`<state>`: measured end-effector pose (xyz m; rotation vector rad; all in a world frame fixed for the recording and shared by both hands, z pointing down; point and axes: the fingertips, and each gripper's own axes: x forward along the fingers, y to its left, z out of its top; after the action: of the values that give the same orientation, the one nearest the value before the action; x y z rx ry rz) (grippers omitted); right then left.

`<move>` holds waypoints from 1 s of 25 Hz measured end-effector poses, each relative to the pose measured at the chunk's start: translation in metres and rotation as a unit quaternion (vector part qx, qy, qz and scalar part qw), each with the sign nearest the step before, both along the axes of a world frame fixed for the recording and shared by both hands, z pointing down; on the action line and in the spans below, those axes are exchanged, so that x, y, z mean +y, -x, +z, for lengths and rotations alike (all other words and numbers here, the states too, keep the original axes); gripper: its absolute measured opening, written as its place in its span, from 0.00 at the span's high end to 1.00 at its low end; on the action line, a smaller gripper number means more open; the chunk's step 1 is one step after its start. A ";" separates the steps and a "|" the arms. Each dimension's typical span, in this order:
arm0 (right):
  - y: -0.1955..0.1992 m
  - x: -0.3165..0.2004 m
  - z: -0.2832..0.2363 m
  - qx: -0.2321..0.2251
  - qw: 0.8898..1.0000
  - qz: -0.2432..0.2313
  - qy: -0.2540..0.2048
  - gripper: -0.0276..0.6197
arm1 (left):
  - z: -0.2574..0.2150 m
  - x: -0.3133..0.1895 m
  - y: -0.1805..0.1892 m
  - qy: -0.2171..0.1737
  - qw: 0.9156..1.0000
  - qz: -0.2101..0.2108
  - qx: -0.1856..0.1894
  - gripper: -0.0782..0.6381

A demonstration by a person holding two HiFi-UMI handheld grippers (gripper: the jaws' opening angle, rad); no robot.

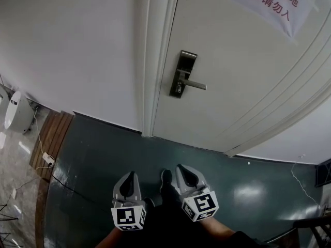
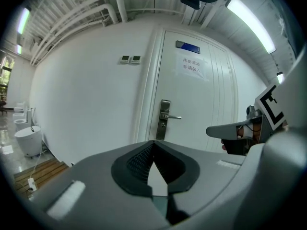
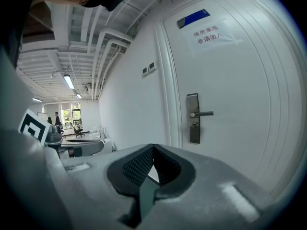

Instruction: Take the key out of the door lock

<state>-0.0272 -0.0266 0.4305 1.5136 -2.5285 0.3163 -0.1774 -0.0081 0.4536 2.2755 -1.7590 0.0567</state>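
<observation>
A white door (image 1: 232, 71) carries a dark metal lock plate (image 1: 182, 74) with a lever handle (image 1: 195, 84). Below the handle a small pale spot marks the keyhole (image 1: 178, 90); the key there is too small to make out. The lock plate also shows in the left gripper view (image 2: 164, 120) and in the right gripper view (image 3: 193, 124), far ahead of the jaws. My left gripper (image 1: 128, 175) and right gripper (image 1: 182, 168) hang low and side by side, well short of the door. Both are shut on nothing, left gripper (image 2: 153, 143), right gripper (image 3: 153, 148).
A paper sign (image 1: 274, 4) is stuck high on the door. The door frame (image 1: 147, 61) meets a white wall on the left. The floor (image 1: 93, 154) is dark green. A wooden strip (image 1: 49, 138), a power strip with cable (image 1: 47, 159) and a white fixture (image 1: 15, 112) sit far left.
</observation>
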 end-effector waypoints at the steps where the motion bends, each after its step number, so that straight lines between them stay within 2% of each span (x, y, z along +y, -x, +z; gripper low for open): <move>1: 0.002 -0.008 0.003 -0.003 1.000 -0.005 0.001 0.97 | 0.001 -0.006 0.004 0.002 1.000 -0.006 -0.003 0.87; 8: 0.003 -0.081 0.012 -0.019 0.999 -0.034 -0.001 0.97 | -0.003 -0.067 -0.001 0.005 0.999 -0.032 -0.018 0.87; 14: -0.015 -0.145 0.013 -0.025 0.999 -0.041 0.012 0.97 | -0.014 -0.131 -0.016 0.012 0.999 -0.044 -0.028 0.87; 25: -0.053 -0.242 0.019 -0.046 0.997 -0.057 0.027 0.97 | -0.016 -0.232 -0.062 0.013 0.998 -0.037 -0.046 0.87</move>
<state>0.0259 -0.2687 0.4493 1.3579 -2.6409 0.4442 -0.1152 -0.2399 0.4372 2.2207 -1.8739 0.1716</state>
